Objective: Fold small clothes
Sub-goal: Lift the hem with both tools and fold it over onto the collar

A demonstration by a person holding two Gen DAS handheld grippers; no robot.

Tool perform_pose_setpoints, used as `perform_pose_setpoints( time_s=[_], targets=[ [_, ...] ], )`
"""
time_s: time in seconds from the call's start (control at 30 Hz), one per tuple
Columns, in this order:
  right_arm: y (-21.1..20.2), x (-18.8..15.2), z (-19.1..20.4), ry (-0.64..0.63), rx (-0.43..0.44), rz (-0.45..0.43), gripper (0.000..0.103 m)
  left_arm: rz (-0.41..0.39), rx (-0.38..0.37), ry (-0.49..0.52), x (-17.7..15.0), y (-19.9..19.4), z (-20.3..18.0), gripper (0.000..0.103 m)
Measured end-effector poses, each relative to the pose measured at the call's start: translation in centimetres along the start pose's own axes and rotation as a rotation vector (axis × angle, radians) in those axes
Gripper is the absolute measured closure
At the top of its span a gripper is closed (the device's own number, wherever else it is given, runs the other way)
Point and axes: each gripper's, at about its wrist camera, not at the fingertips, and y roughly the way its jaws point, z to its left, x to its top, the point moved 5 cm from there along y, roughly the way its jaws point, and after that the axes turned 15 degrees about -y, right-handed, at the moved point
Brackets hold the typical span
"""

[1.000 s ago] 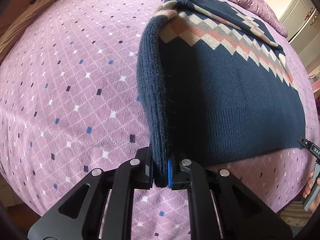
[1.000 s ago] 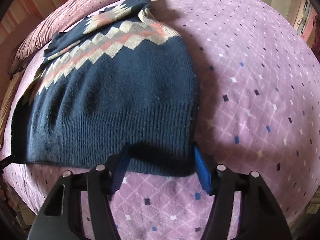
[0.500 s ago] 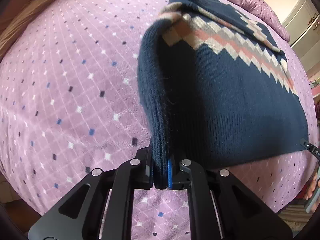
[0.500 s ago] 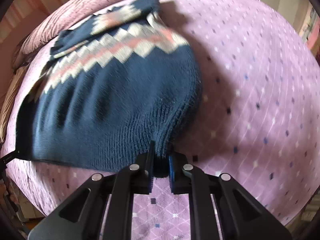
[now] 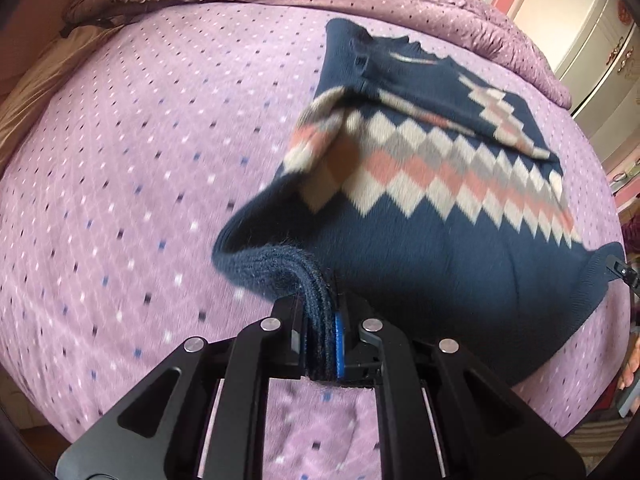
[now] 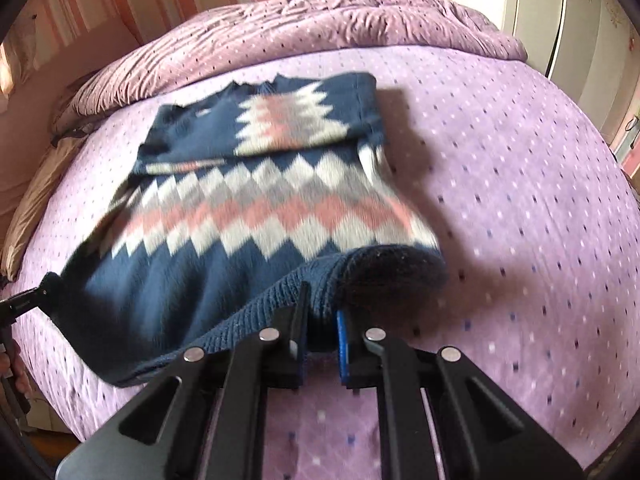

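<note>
A navy knit sweater (image 5: 420, 248) with a white, pink and grey diamond band lies on the purple bed; it also shows in the right wrist view (image 6: 240, 216). Its sleeves are folded across the chest. My left gripper (image 5: 320, 344) is shut on the hem's left corner, several knit layers between the jaws. My right gripper (image 6: 322, 332) is shut on the hem's right corner. Both corners are lifted off the bed and the lower body hangs between them. The right gripper's tip (image 5: 624, 270) shows at the right edge of the left wrist view, the left one (image 6: 24, 300) at the left edge of the right wrist view.
The purple bedspread (image 5: 140, 160) with small diamond dots covers the whole bed. A bunched purple quilt (image 6: 320, 24) lies along the far side. A tan pillow (image 6: 28, 208) sits at the far left. White cabinets (image 5: 592, 80) stand beyond the bed.
The right gripper closed on the hem's right corner. Both grippers have lifted the hem and carried it toward the collar, so the lower body now rises off the bed.
</note>
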Motion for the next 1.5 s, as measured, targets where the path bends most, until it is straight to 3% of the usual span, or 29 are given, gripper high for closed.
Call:
perform_pose_setpoints(
  time_s=[0.27,0.43,0.83,1.0,1.2,1.37,1.4,1.5],
  targets=[
    [1.4,5.3,-1.6,0.044,-0.019,-0.075,0.092,-0.062,-0.029,-0.007,5.4,0.8,-1.6,0.096],
    [3.4,9.2,-3.4,0.050,-0.063,-0.121,0.092,-0.142,-0.036,0.008,10.9,2.0,-3.7,0.096],
    [7.2,22.9,-5.6,-0.049,-0.144,-0.281,0.092,-0.358,-0.055,0.095,24.9,3.2,-10.3,0.096],
    [10.9,27.5,-8.1,-0.015,-0.143,-0.269,0.092,-0.368,-0.053,0.091,29.7,5.7,-11.7,0.096],
    [18.7,27.4,-9.0,-0.019,-0.153,-0.140,0.092,-0.316,0.032,0.138,30.3,12.7,-12.4,0.096],
    [21.4,25.7,-9.5,0.018,-0.133,-0.105,0.092,-0.296,0.032,0.137,30.1,14.7,-11.4,0.095],
    [21.5,25.5,-9.3,0.010,-0.130,-0.108,0.091,-0.294,0.025,0.146,29.9,14.8,-11.4,0.093],
    [21.4,25.4,-9.1,0.010,-0.119,-0.115,0.090,-0.276,0.004,0.164,29.4,15.2,-11.5,0.070]
  ],
)
